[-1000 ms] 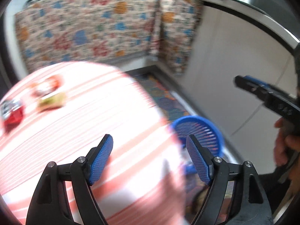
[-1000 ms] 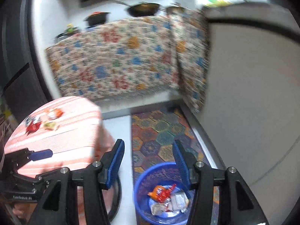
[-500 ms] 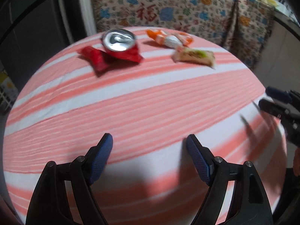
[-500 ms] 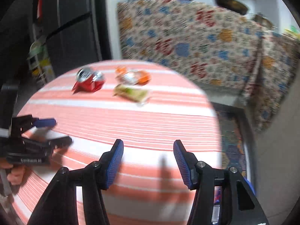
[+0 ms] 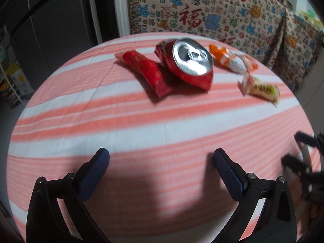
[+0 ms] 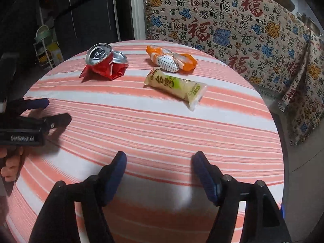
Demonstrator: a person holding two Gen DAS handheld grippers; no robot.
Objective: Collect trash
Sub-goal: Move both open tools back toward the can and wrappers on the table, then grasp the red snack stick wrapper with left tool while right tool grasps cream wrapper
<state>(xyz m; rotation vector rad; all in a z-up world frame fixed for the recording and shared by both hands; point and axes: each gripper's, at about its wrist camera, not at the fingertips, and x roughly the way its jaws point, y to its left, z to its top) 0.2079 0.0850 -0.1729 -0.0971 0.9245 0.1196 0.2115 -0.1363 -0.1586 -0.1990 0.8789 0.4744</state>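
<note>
**Both tongs open over striped surface**

Nearest, the left tongs point(image 5: 161, 157) and right tongs point(image 6: 159, 159) gape empty above the striped surface point(image 6: 154, 125). Farther off lie a pale wrapper point(image 6: 176, 85), crushed red can point(image 6: 104, 61), red wrapper point(image 5: 146, 70) and orange wrapper point(image 6: 172, 59).

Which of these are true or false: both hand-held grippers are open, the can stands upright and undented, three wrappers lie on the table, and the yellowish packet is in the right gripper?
1. The left hand-held gripper and right hand-held gripper are open and empty. True.
2. The red can is upright and undented. False: it is crushed and tilted.
3. Three wrappers lie on the striped table. True.
4. The right gripper holds the yellowish packet. False: it lies on the table.
</note>
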